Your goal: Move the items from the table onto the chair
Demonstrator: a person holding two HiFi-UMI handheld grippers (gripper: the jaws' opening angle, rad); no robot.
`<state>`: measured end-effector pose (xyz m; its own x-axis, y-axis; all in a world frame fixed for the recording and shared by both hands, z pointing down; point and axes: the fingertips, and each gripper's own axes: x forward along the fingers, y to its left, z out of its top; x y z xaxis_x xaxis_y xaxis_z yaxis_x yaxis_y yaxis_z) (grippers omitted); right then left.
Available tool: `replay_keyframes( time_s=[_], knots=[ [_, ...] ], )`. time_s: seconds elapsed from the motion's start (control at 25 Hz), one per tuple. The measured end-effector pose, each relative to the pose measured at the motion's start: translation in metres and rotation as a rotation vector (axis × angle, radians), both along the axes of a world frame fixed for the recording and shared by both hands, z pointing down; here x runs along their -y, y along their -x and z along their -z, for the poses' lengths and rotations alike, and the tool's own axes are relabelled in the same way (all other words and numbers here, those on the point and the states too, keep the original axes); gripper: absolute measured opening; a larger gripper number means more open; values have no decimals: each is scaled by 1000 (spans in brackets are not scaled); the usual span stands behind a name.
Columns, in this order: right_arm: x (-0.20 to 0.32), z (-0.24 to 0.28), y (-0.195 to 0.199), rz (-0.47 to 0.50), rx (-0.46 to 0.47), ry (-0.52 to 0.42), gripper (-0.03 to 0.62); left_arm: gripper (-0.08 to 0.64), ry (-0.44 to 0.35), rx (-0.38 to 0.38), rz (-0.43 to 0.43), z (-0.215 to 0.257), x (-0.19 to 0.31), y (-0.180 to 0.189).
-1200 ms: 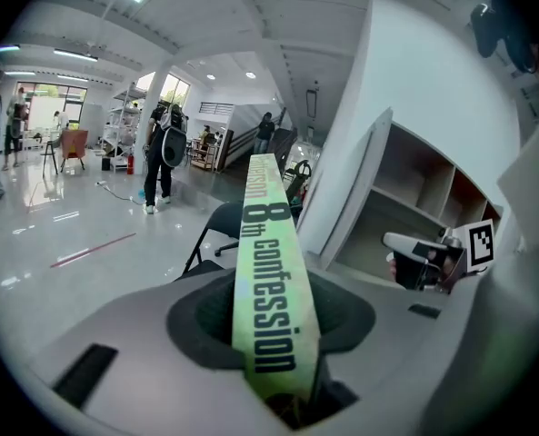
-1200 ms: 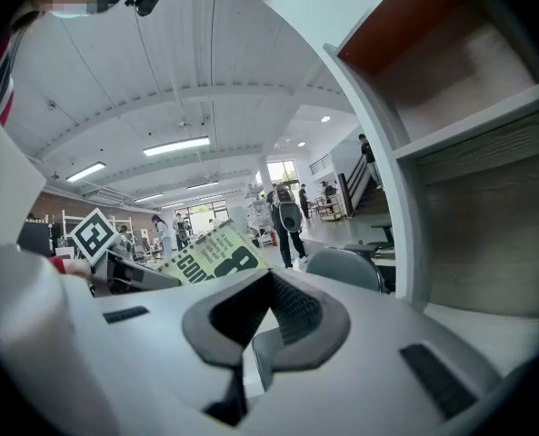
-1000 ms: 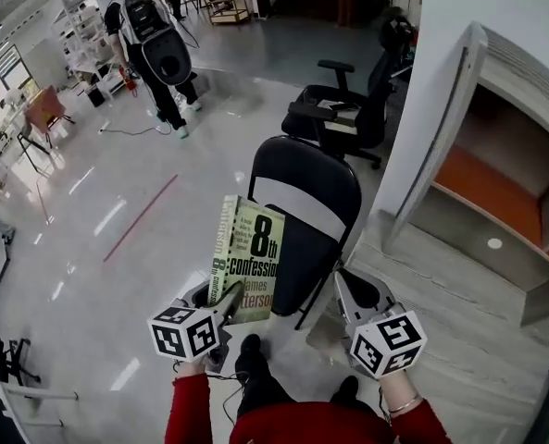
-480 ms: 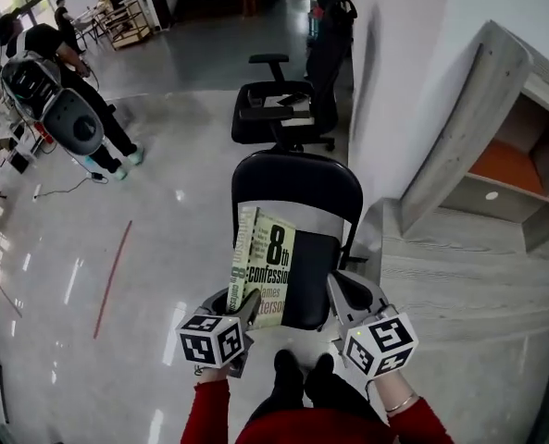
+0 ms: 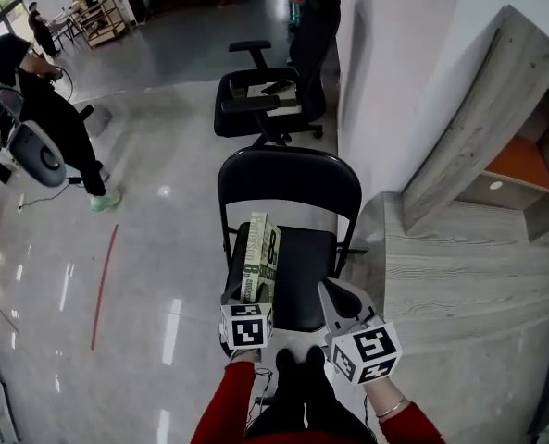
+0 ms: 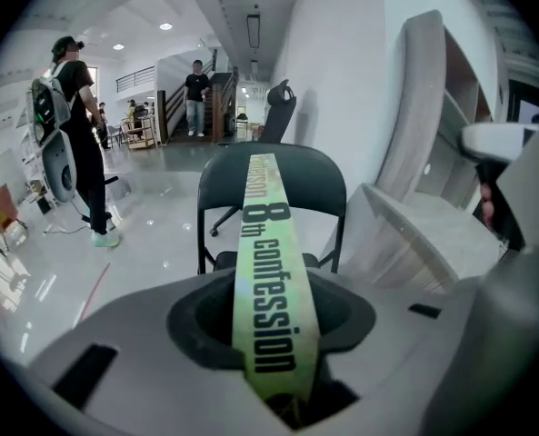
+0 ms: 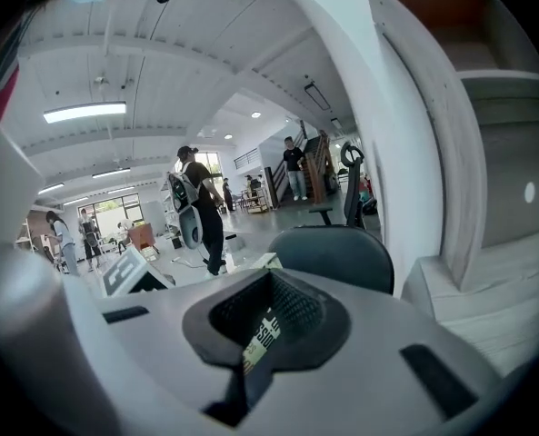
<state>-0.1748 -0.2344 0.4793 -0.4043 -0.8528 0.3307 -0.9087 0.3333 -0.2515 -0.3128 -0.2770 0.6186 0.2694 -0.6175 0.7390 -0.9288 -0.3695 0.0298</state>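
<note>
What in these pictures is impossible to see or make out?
The book's front cover: head view catches it nearly edge-on, left gripper view only the spine.
Whether the book touches the chair seat: head view, left gripper covers its lower end.
A person by the stairs: too small, left gripper view.

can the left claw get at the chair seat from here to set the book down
Probably yes: the left claw holds the book upright over the chair seat, which looks bare, and the right claw sits off to the side.
</note>
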Motion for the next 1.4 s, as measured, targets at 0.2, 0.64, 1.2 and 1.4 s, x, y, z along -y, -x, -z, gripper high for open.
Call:
replay_keyframes(
  time_s=[0.2,0.64,1.2,1.4],
  knots=[
    [16,-41,1,-24,0,46,6,169,47,32,-7,-55,15,-10],
    [42,-151,2,-72,-32,155,6,169,84,113,-53,-135,32,-9],
    [50,-178,-3,-83,-49,202,6,184,102,160,-60,-185,27,-15],
    [49,-178,-7,-99,-58,211,6,283,110,156,-62,-186,26,-18]
  ],
)
